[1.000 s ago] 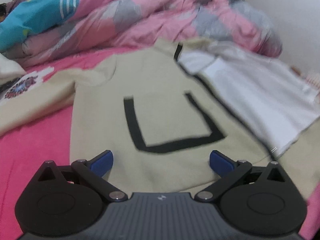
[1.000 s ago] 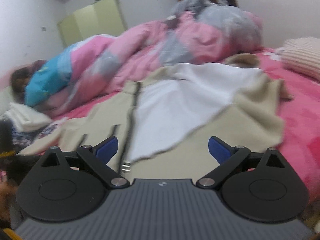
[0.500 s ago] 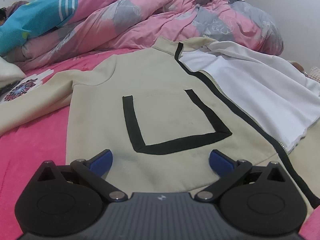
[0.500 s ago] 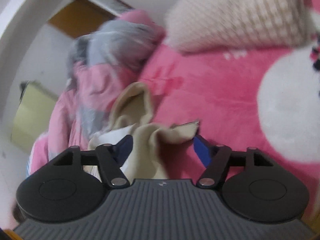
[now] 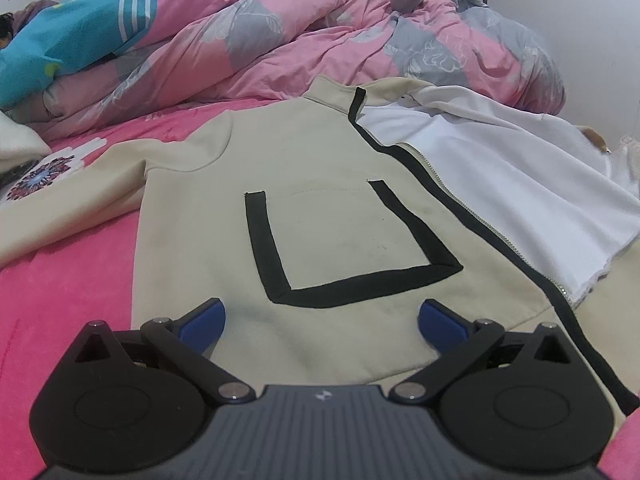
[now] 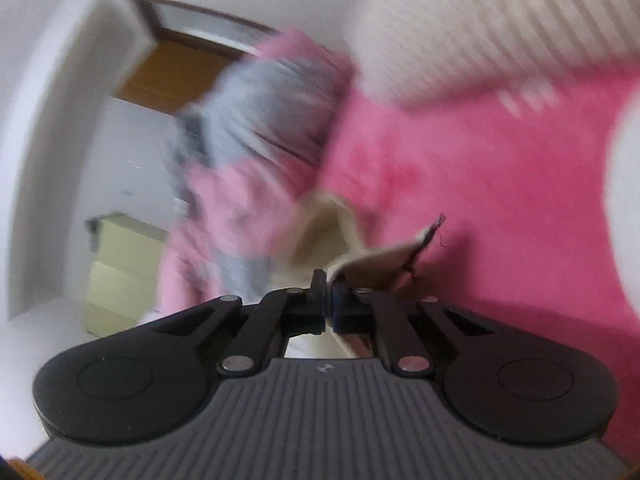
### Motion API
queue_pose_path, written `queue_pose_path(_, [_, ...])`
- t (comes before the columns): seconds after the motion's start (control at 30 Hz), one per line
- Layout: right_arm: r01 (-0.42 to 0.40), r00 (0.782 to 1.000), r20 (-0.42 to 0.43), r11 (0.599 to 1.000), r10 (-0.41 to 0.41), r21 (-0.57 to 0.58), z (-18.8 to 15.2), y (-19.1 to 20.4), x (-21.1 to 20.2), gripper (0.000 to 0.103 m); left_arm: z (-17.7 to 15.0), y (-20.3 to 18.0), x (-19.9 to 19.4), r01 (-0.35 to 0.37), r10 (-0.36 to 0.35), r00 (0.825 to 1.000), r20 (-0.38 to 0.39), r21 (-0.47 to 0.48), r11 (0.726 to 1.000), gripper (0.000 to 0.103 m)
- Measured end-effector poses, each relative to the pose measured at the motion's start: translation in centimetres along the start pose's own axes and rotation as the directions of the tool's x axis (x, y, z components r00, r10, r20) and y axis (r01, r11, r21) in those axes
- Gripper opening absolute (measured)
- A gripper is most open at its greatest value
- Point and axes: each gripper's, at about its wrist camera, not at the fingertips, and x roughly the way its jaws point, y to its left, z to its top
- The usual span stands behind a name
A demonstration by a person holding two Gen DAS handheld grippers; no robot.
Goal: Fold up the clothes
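A beige zip jacket (image 5: 320,208) with black trim lies spread on the pink bed; one front panel is turned back, showing its white lining (image 5: 500,196). My left gripper (image 5: 320,316) hovers open just above the jacket's bottom hem, nothing between its blue pads. In the blurred, rolled right wrist view my right gripper (image 6: 329,294) is shut on a beige sleeve end (image 6: 376,260) of the jacket, which bunches up beyond the pads over the pink sheet.
A rumpled pink and grey quilt (image 5: 320,44) is heaped along the far side of the bed, with a blue striped garment (image 5: 68,40) at the left. A striped pale pillow (image 6: 500,20) lies beyond the sleeve. A door and wall stand behind.
My right gripper swung right from the jacket's hem to the sleeve, rolled over, and closed from wide open onto the sleeve end. The left gripper stayed put.
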Motion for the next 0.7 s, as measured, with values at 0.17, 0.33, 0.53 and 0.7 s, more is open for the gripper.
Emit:
queue_pose_path(0.17, [-0.198, 0.98, -0.041, 0.946, 0.194, -0.257, -0.9, 8.5, -1.8, 0.001, 0.0, 0.1, -0.1, 0.008, -0.008, 1.0, 0.004, -0.01, 1.0, 0.103])
queue_pose_path(0.33, [-0.42, 0.904, -0.321, 0.733, 0.283, -0.535, -6.9, 16.2, -2.7, 0.001, -0.1, 0.3, -0.1, 0.019, -0.019, 1.0, 0.006, -0.019, 1.0, 0.103])
queue_pose_path(0.53, [-0.611, 0.758, -0.652, 0.382, 0.031, -0.693, -18.4, 18.8, -3.1, 0.001, -0.1, 0.5, -0.3, 0.03, -0.03, 0.999, 0.011, -0.029, 0.999, 0.103])
queue_pose_path(0.7, [-0.636, 0.684, -0.682, 0.245, -0.259, -0.732, -25.3, 15.3, -2.4, 0.001, -0.2, 0.5, -0.3, 0.032, -0.032, 0.999, 0.012, -0.031, 0.999, 0.103])
